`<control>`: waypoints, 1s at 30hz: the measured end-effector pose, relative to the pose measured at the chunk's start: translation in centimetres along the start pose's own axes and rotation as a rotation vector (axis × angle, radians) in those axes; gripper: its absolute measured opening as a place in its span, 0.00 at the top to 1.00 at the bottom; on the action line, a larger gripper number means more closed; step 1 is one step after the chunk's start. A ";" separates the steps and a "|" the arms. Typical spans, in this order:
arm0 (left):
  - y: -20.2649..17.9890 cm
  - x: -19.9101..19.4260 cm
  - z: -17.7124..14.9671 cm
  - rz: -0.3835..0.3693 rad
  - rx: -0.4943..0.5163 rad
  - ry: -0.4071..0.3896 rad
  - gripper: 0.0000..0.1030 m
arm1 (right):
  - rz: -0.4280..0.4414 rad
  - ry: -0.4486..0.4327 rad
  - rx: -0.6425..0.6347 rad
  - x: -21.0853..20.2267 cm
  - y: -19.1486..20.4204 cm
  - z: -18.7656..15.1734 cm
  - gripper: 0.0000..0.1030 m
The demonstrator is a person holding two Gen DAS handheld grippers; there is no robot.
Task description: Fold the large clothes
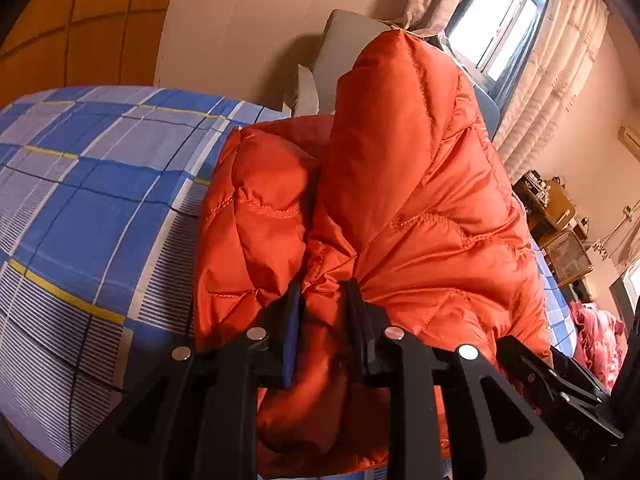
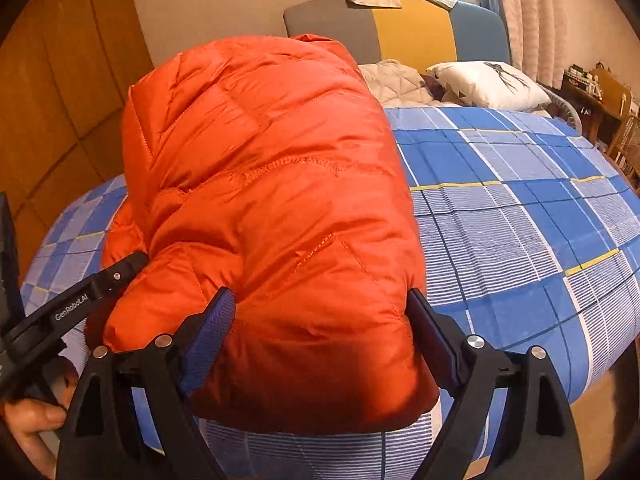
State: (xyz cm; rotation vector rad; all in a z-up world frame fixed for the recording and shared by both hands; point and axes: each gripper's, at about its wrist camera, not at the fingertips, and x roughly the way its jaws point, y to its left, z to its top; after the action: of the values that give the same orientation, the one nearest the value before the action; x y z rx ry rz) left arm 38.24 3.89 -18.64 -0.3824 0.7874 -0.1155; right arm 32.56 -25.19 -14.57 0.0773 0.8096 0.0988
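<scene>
An orange quilted puffer jacket point(image 1: 400, 200) lies bunched and folded on a bed with a blue checked sheet point(image 1: 88, 184). My left gripper point(image 1: 324, 300) is shut on a pinch of the jacket's fabric near its near edge. In the right wrist view the jacket point(image 2: 272, 208) is a thick folded bundle. My right gripper point(image 2: 320, 300) has its jaws wide apart, one on each side of the bundle's near end, touching its sides. The left gripper's black finger point(image 2: 100, 280) shows at the jacket's left side.
The sheet point(image 2: 520, 220) spreads to the right of the jacket. A white pillow point(image 2: 488, 84) and a grey, yellow and blue headboard point(image 2: 400, 28) stand at the far end. A window with curtains point(image 1: 500, 20), wooden furniture point(image 1: 552, 208) and pink cloth point(image 1: 596, 336) lie beyond.
</scene>
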 end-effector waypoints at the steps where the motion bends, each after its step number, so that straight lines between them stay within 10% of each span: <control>1: 0.0 0.0 0.0 0.000 -0.001 0.001 0.78 | -0.001 -0.001 -0.003 -0.1 0.1 -0.1 0.16; 19: -1.8 -1.4 -0.7 0.097 0.051 -0.030 0.72 | -0.034 -0.021 -0.010 -1.5 0.6 -0.4 0.13; 30: -3.0 -3.9 -1.1 0.130 0.075 -0.055 0.50 | -0.074 -0.068 -0.013 -3.5 0.7 -0.4 0.11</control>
State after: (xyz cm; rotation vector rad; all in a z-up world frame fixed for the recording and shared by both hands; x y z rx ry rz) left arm 34.84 1.68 -15.65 -0.2614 0.7490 -0.0131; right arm 29.80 -24.93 -12.27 0.0383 0.7433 0.0312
